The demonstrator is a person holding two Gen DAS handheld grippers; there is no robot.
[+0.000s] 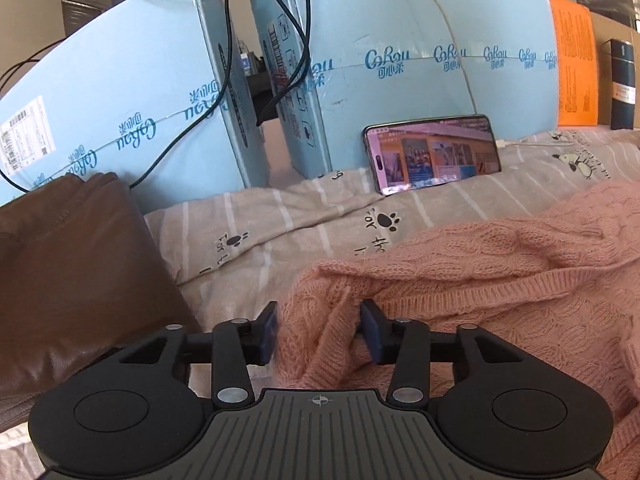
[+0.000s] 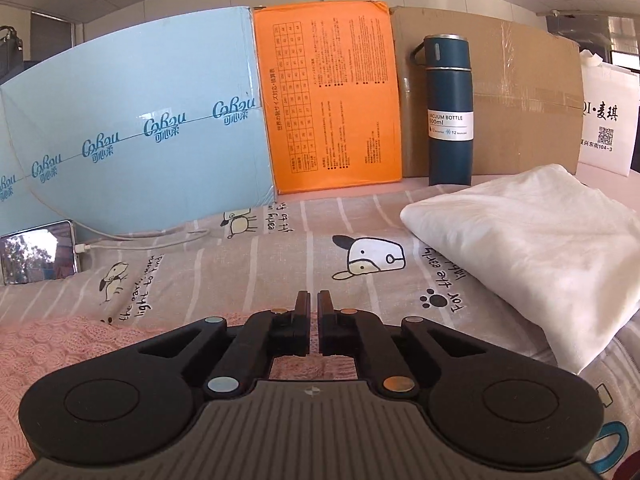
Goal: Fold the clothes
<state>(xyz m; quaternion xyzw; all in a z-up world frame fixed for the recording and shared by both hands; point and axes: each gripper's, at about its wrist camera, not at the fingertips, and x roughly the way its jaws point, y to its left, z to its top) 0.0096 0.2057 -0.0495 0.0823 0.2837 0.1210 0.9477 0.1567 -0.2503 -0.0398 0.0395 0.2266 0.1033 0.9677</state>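
Note:
A pink knit sweater (image 1: 500, 288) lies crumpled on the striped bedsheet (image 1: 280, 232). My left gripper (image 1: 318, 330) has its jaws apart on either side of a bunched fold of the sweater's edge, without pinching it. In the right wrist view the sweater (image 2: 60, 356) lies at lower left, running under the gripper. My right gripper (image 2: 314, 326) is shut, with nothing seen between the fingers, above the sheet (image 2: 260, 264) at the sweater's edge. A folded white garment (image 2: 532, 244) lies at right.
A brown leather item (image 1: 76, 280) lies left of the sweater. Blue cartons (image 1: 400, 80), an orange box (image 2: 332, 100) and a brown carton (image 2: 512, 100) line the back. A lit phone (image 1: 432, 152) leans on them with its cable (image 2: 140, 240). A blue vacuum bottle (image 2: 448, 112) stands at the back.

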